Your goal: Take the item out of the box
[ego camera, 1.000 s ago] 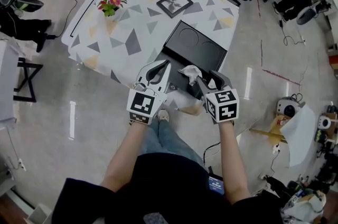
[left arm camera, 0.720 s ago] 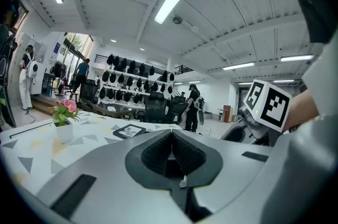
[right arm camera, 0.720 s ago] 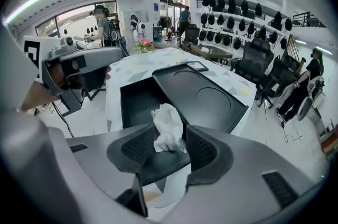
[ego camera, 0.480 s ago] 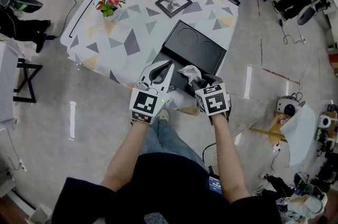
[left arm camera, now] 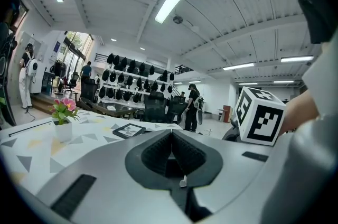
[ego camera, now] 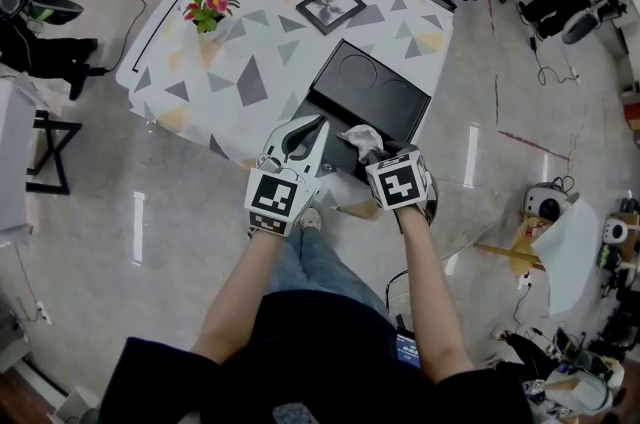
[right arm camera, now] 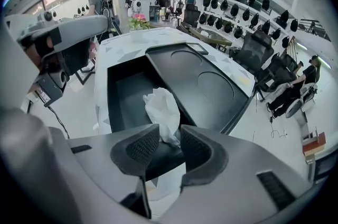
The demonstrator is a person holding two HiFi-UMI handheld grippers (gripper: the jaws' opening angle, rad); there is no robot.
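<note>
Jaws of right gripper (right arm camera: 169, 139) are closing, part-way apart. We see the lower end of the crumpled white paper (right arm camera: 162, 111) between the pads, not clamped yet. Paper sticks up from the open black box (right arm camera: 122, 95), just beside its laid-back lid (right arm camera: 208, 85). Left gripper (left arm camera: 171, 153) hovers near the box's left side, jaws pressed together on nothing. Box sits at the near edge of the patterned table (ego camera: 220, 62). We note a flower pot (ego camera: 208, 8) and a picture frame (ego camera: 330, 6) farther back.
</note>
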